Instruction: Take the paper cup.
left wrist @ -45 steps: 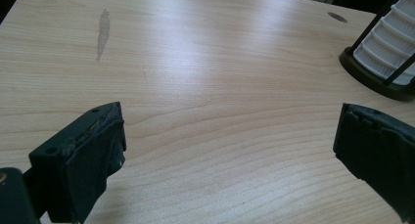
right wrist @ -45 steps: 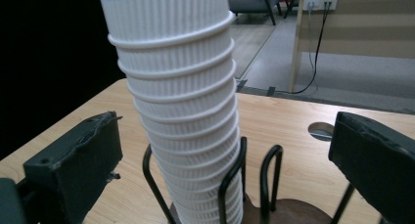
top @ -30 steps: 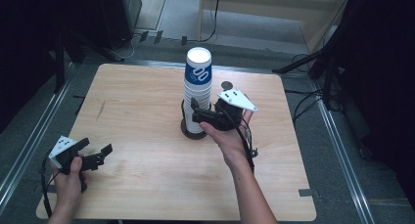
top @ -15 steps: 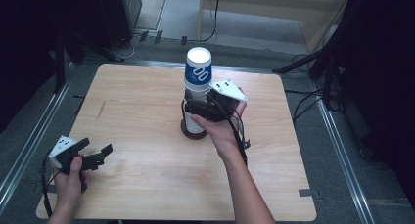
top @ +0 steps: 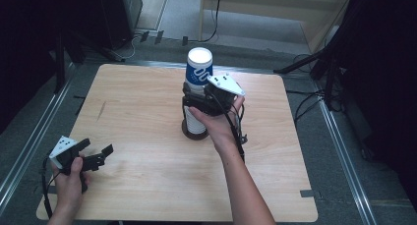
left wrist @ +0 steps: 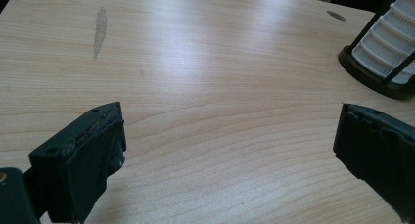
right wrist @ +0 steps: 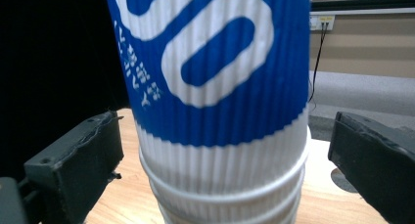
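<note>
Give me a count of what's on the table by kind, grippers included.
Stack of paper cups: 1 stack, cup number unclear
Dark holder under the stack: 1
Handheld grippers: 2, the left gripper and the right gripper
Total: 4

Light wooden table (top: 147, 102); grey floor (top: 344, 151); dark surroundings; cables (top: 216, 18).

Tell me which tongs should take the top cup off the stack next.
Right. The right tongs stand open on either side of the top cup, level with its lower edge above the stack. The left tongs hover open near the table's near-left corner, well away from it.
</note>
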Demonstrator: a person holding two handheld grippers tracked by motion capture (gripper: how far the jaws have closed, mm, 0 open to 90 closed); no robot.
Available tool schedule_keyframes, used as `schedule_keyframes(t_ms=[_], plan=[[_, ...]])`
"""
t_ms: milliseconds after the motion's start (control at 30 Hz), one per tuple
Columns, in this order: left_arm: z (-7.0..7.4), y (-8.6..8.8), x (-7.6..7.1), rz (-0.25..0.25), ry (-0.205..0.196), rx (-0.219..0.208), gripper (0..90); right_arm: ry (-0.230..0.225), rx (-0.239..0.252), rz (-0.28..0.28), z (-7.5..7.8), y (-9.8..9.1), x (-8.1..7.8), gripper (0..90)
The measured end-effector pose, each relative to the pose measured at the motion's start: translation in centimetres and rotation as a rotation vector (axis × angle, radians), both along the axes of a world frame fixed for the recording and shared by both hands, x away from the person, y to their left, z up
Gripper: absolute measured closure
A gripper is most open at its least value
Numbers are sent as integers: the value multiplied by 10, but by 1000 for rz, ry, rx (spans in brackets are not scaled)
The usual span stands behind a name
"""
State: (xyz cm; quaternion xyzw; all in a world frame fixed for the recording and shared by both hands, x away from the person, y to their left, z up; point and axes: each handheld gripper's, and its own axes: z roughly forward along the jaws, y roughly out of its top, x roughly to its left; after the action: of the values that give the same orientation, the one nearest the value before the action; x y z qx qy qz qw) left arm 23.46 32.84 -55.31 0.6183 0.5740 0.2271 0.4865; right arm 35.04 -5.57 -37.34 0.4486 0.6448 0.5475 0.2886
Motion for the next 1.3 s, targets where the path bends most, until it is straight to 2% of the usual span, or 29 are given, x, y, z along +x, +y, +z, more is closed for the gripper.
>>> schedule_keyframes(t_ms=[200,367,433,667,833,1000,1300], plan=[[0,0,0,0,0,0,0,-21,1,-10,3,7,5,26],[0,0,0,-1,0,0,0,-47,0,-27,4,10,8,82],[0,0,0,0,0,-1,0,-58,-4,-34,3,11,9,132],[0,-1,1,-1,1,-2,0,-79,0,-39,2,11,10,142],[0,-1,1,-2,0,-1,0,-101,-15,-46,3,13,8,174],[0,-1,1,0,2,-2,0,-122,10,-49,8,12,7,181],[0,-1,1,2,-3,-4,0,-152,24,-56,17,11,3,185]])
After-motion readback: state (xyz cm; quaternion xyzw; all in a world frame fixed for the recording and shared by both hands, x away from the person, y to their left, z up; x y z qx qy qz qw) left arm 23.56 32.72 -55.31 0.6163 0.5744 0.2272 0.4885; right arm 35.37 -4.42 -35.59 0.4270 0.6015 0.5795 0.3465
